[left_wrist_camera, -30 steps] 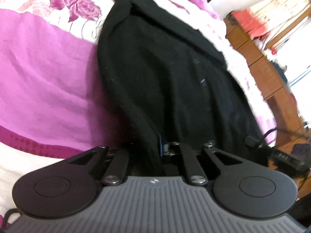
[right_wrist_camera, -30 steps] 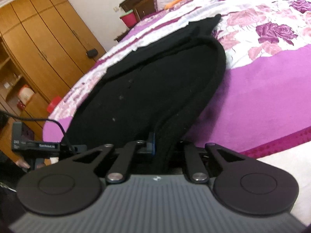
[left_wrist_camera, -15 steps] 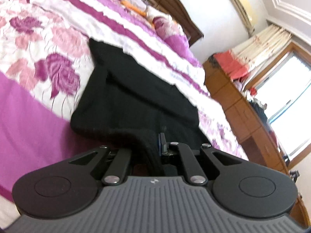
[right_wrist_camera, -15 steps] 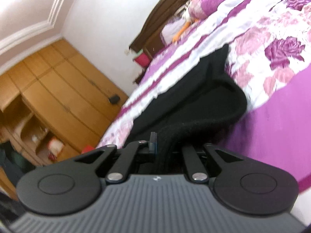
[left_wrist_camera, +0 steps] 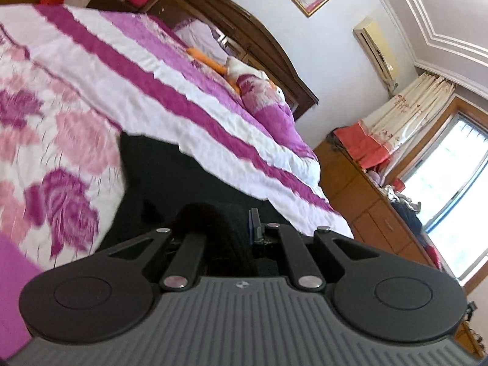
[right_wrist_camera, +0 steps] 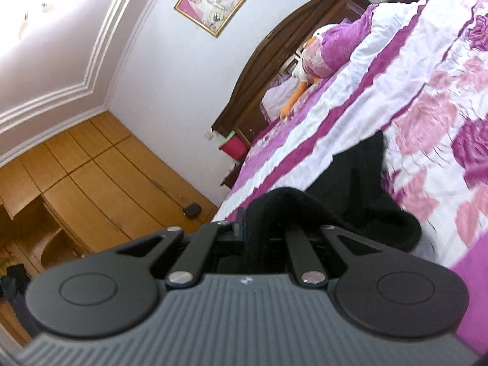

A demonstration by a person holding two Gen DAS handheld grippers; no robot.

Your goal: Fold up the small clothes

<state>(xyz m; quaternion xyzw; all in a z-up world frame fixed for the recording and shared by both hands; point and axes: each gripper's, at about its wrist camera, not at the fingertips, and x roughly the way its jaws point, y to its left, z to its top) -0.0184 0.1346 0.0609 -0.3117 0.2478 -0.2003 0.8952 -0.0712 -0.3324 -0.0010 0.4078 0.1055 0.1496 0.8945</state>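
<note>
Both claws are clamped on the same black knit garment (left_wrist_camera: 170, 177): the left gripper (left_wrist_camera: 227, 228) pinches a bunched fold of it, and the right gripper (right_wrist_camera: 265, 222) pinches another. Beyond the fingers, the cloth trails down onto the purple-and-white floral bedspread (left_wrist_camera: 76, 97). Farther off stand a dark wooden headboard (right_wrist_camera: 259, 70) and a framed picture (right_wrist_camera: 210, 1) on the wall.

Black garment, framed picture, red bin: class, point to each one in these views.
black garment (left_wrist_camera: 170, 177): left wrist view, flat part on bed.
framed picture (right_wrist_camera: 211, 2): right wrist view, centre.
red bin (right_wrist_camera: 233, 148): right wrist view, its side.
</note>
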